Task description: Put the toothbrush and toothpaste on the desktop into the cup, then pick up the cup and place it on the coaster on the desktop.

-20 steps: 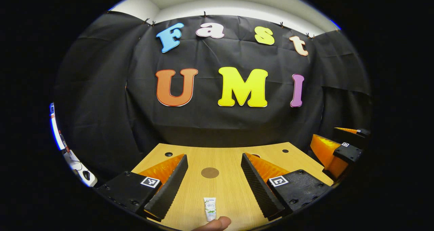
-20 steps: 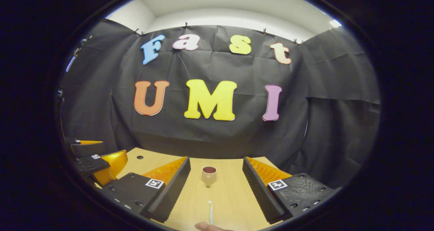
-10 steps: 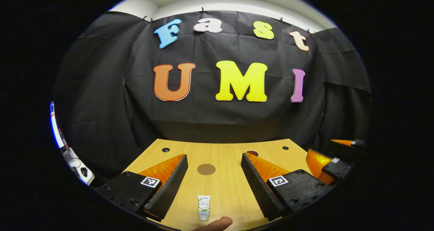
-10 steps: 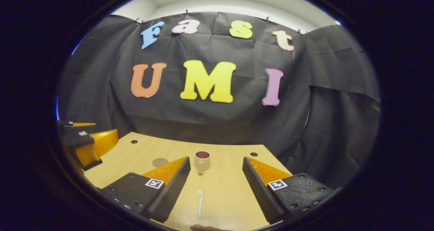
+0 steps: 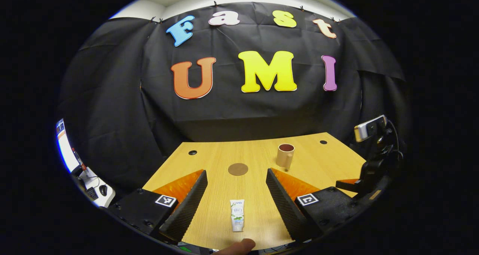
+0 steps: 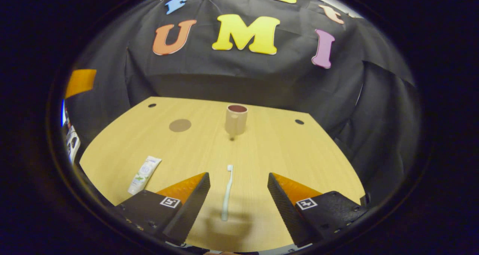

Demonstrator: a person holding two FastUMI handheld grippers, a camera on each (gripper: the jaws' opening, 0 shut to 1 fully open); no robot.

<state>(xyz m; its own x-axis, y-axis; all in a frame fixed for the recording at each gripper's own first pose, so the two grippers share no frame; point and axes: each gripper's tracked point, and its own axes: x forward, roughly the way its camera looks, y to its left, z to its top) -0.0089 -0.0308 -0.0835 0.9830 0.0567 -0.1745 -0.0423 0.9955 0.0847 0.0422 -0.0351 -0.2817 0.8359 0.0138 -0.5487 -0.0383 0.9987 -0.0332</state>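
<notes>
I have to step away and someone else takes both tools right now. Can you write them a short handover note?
Left tool: open, holding nothing, the white toothpaste tube lying flat on the light wooden desktop between its fingers.
Right tool: open, holding nothing, above the pale slim toothbrush, which lies flat with its head toward the beige cup.
The cup stands upright and looks empty, apart from the round brown coaster to its left.
Done: nothing yet.
Left: grasp the tube and the brush, drop both into the cup, then set the cup on the coaster.
</notes>
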